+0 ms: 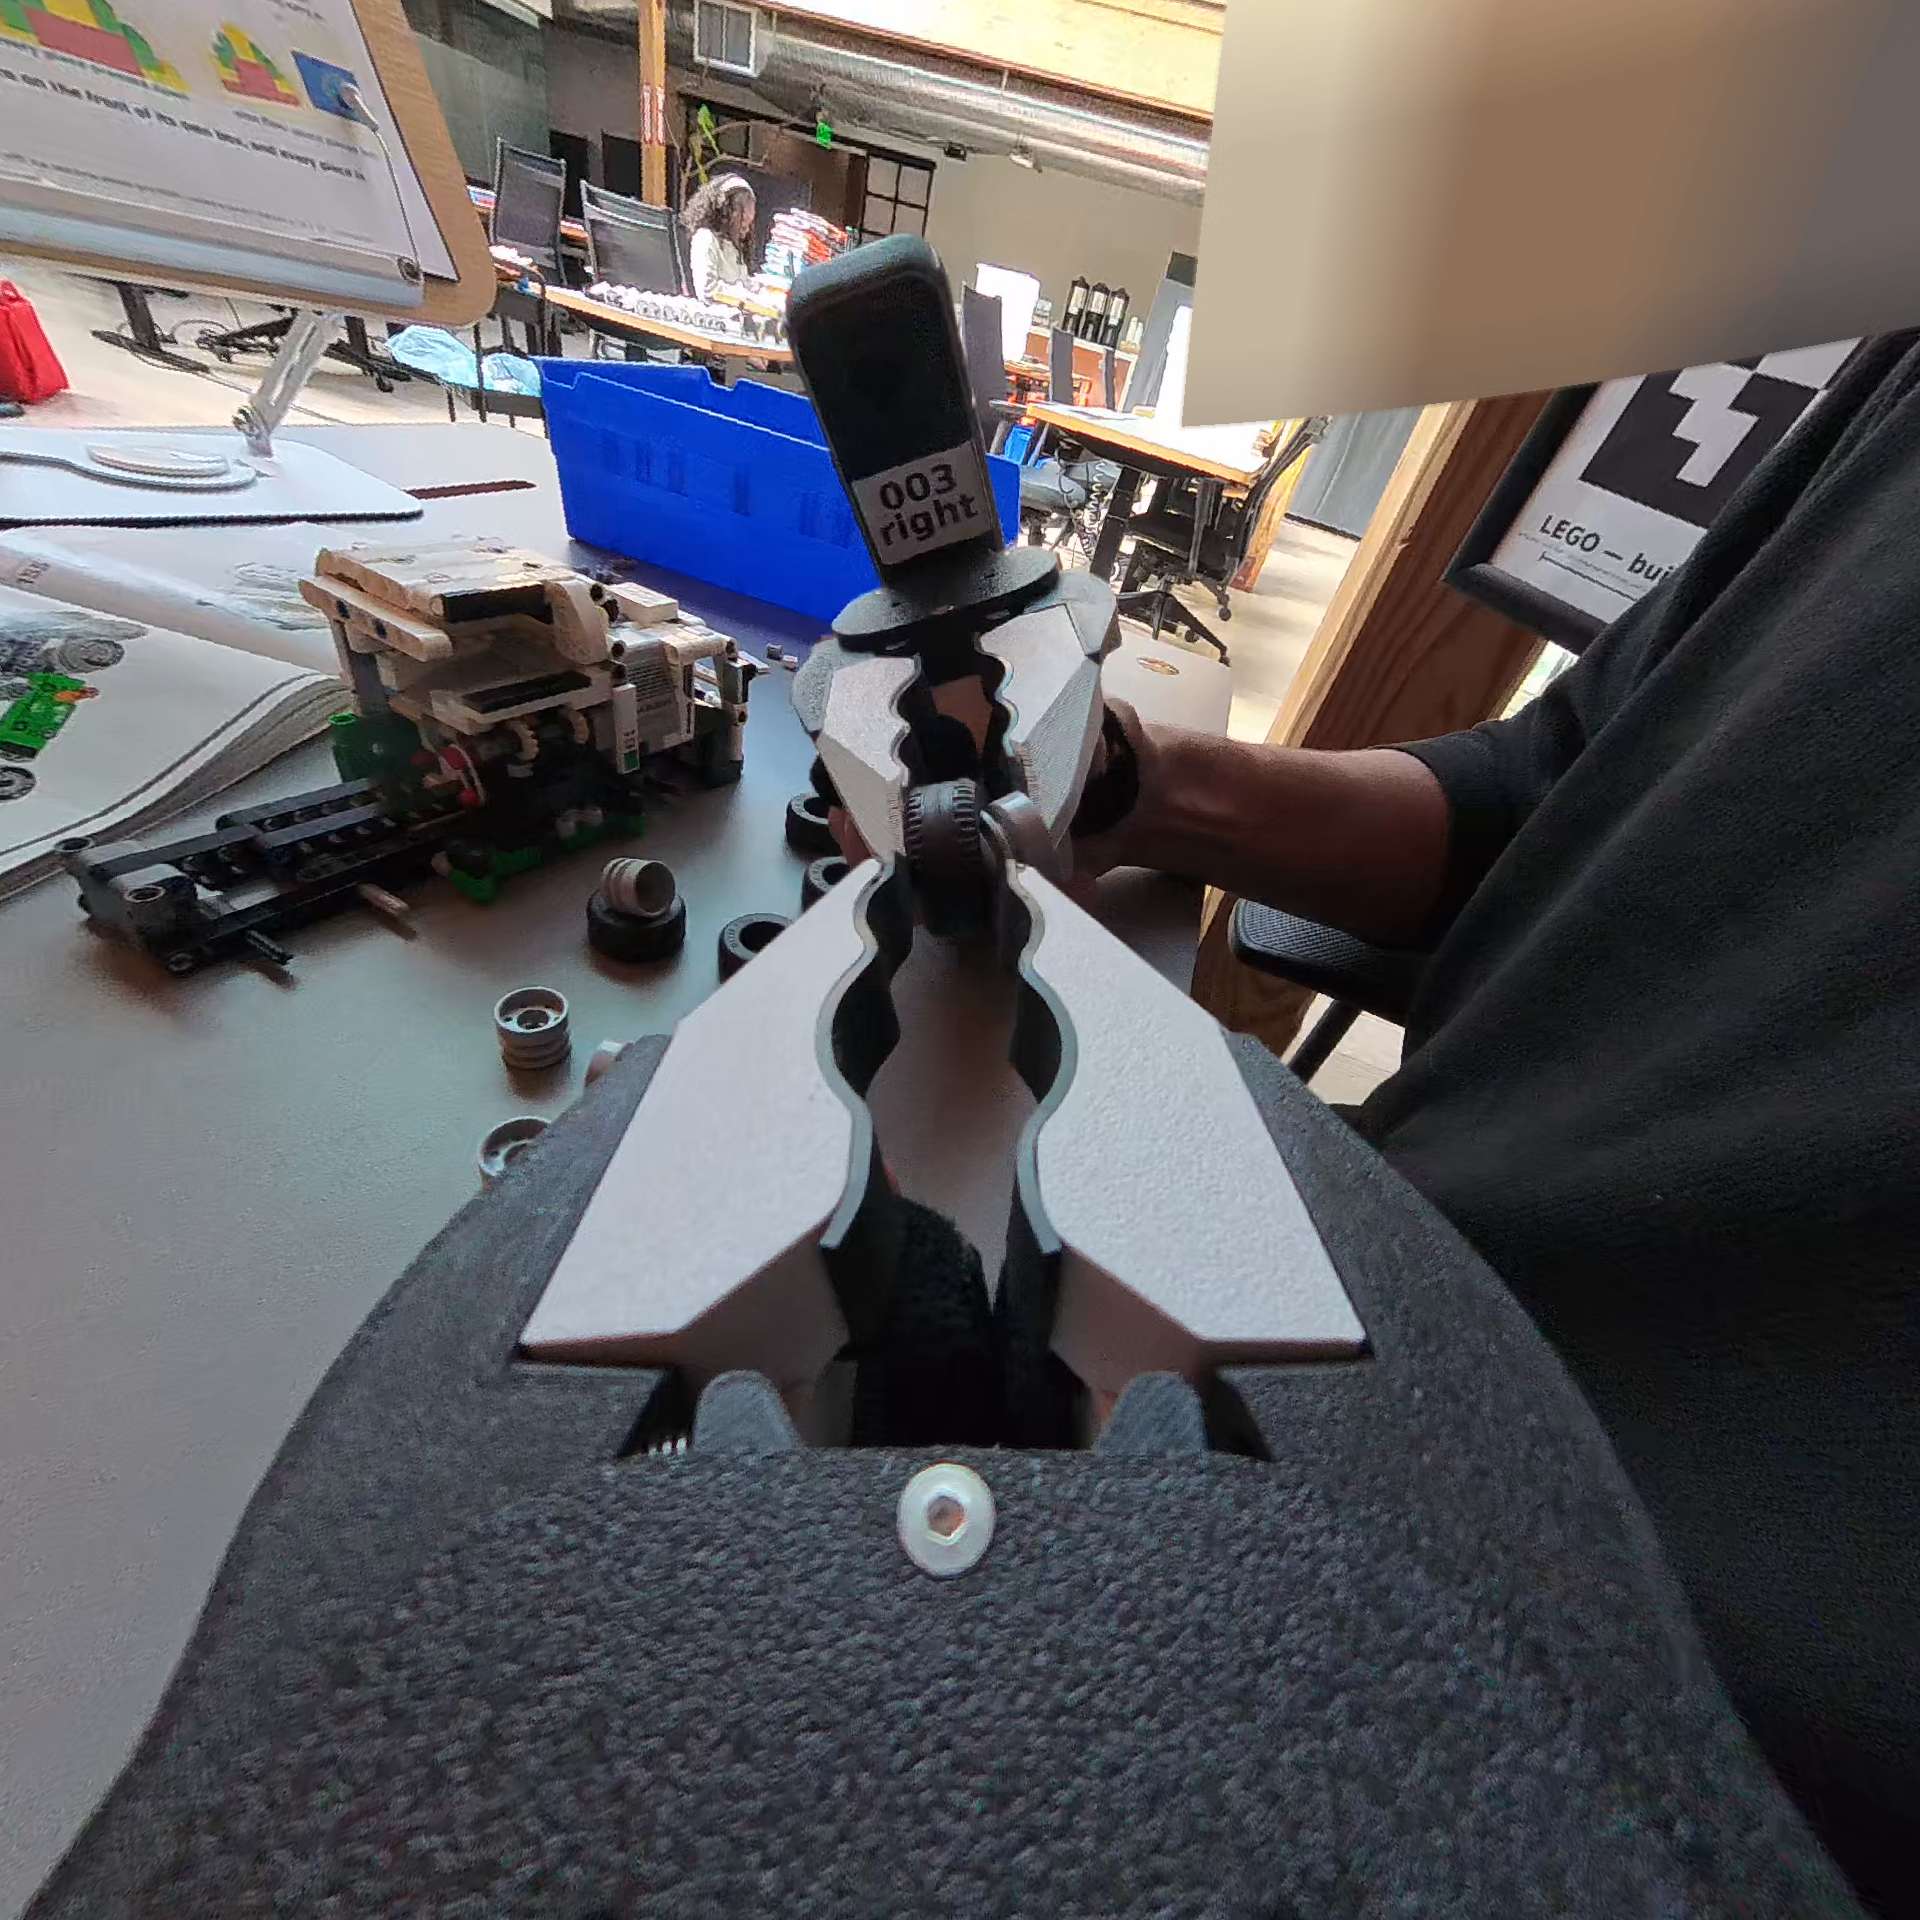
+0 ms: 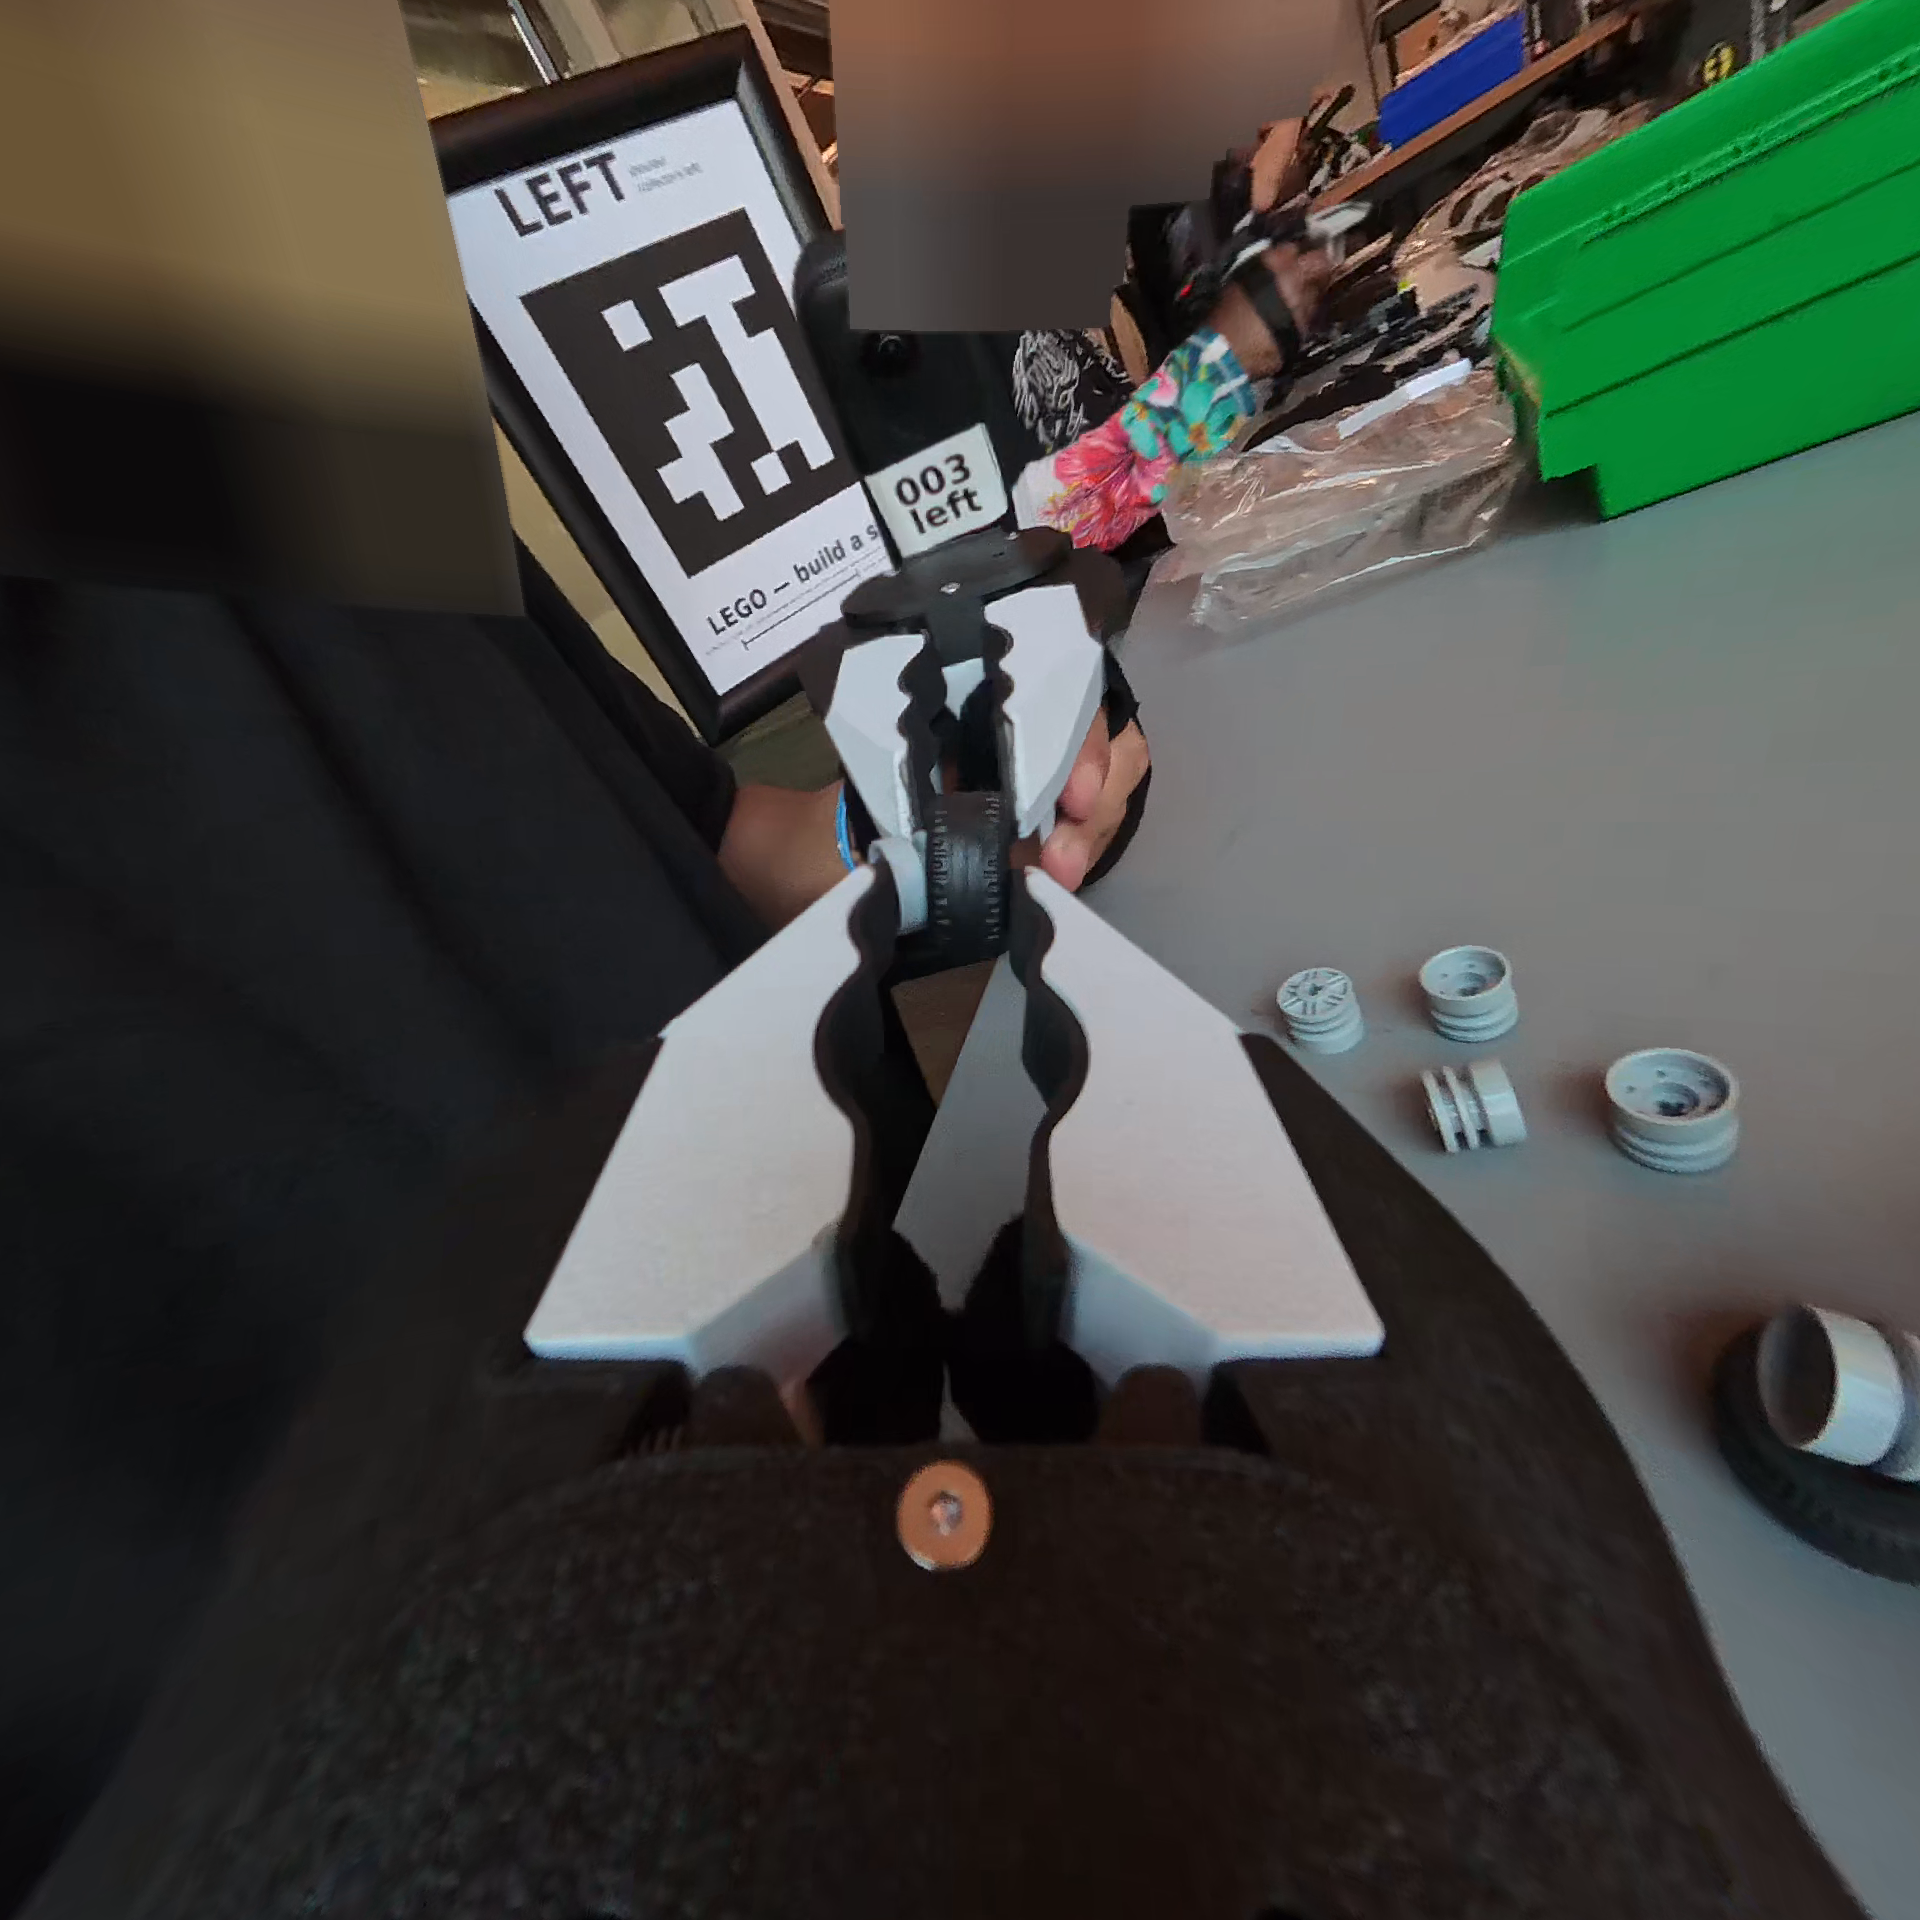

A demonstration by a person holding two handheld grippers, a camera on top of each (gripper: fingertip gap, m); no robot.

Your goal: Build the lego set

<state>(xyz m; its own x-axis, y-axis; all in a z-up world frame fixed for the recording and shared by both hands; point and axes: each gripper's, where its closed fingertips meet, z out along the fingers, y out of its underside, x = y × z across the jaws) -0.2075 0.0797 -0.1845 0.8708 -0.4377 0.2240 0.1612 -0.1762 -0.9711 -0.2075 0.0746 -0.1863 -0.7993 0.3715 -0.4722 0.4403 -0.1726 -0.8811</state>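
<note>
A black tyre (image 1: 940, 831) with a grey rim (image 1: 1023, 826) partly pushed into its side is held in the air between both grippers, which face each other tip to tip. My left gripper (image 1: 948, 883) is shut on the tyre from below. My right gripper (image 2: 954, 894) is shut across the tyre (image 2: 966, 883) and the rim (image 2: 902, 883), one finger on each side. The opposite gripper shows in each view, right (image 1: 961, 821) and left (image 2: 961, 821). The partly built white, grey and green Lego truck (image 1: 520, 686) stands on the table to the left.
A black beam assembly (image 1: 239, 862), loose tyres (image 1: 748, 940), a tyre with a rim on it (image 1: 636, 914) and grey rims (image 1: 533, 1027) lie by the truck. Several more rims (image 2: 1467, 992) lie right. An open booklet (image 1: 104, 707), blue bin (image 1: 707, 488), green bin (image 2: 1714, 260) and plastic bags (image 2: 1351, 520) ring the table. Left and right tips are no more than a few centimetres apart. The black beam assembly (image 1: 239, 862) is about 20 cm from both grippers' fingertips.
</note>
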